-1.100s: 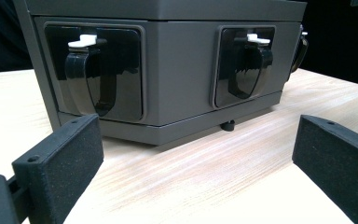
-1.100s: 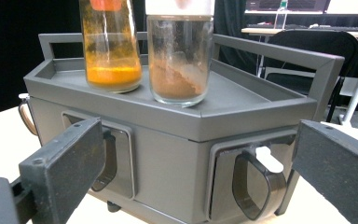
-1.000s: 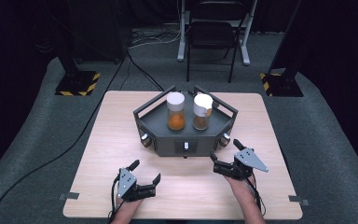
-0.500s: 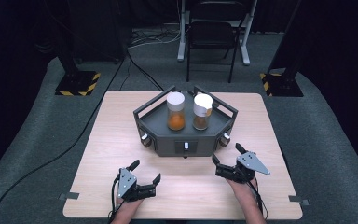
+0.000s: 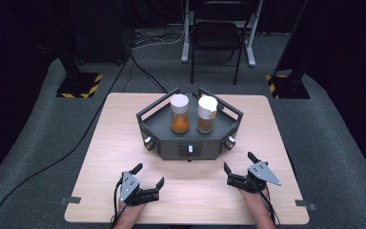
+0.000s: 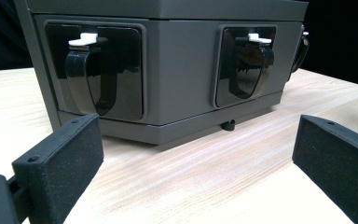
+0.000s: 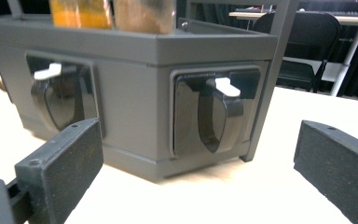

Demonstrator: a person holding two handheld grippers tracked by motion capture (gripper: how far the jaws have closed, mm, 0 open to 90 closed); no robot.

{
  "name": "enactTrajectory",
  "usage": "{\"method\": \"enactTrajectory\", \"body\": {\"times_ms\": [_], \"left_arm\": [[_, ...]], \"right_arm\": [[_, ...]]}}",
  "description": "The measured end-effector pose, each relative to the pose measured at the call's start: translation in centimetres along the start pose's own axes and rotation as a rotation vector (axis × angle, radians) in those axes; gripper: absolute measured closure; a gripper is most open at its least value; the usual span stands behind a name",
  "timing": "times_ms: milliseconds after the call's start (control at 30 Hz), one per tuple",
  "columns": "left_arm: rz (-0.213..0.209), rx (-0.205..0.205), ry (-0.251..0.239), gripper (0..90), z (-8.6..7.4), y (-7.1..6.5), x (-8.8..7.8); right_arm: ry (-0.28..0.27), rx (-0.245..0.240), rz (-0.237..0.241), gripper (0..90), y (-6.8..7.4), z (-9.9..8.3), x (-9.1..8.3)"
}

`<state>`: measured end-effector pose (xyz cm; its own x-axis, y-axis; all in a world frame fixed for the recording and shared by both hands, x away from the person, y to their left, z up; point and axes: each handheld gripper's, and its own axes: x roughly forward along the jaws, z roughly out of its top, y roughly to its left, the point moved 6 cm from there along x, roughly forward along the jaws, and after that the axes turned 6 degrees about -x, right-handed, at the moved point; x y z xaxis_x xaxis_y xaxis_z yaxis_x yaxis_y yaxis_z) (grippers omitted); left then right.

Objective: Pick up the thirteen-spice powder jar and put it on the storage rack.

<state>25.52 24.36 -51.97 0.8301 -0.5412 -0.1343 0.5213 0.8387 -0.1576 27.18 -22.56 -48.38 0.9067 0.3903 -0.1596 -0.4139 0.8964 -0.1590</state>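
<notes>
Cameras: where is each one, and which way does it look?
High view: above the person's side, looking forward and down at the table; both forearms, left gripper, right gripper.
Left gripper view: on that gripper, facing the grey box; own open jaws.
Right gripper view: likewise, own open jaws.
Shared: the box.

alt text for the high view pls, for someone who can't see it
A dark grey six-sided tray holding two white-lidded clear jars of orange and brown powder sits on a pale wooden table. Nearer the camera, a person's hands hold the open left gripper and open right gripper, both empty.
</notes>
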Motion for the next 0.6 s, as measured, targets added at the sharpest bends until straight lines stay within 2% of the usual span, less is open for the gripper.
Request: {"method": "enactTrajectory", "body": {"times_ms": [300, 600], "left_arm": [[0.000, -0.001, -0.001, 1.7, 0.0, 0.0, 0.0], [-0.002, -0.003, -0.001, 1.7, 0.0, 0.1, 0.0]], "right_arm": [[0.010, -0.004, 0.017, 0.0, -0.2, -0.9, -0.5], [0.021, 0.035, 0.036, 0.0, -1.1, -1.6, -0.9]]}}
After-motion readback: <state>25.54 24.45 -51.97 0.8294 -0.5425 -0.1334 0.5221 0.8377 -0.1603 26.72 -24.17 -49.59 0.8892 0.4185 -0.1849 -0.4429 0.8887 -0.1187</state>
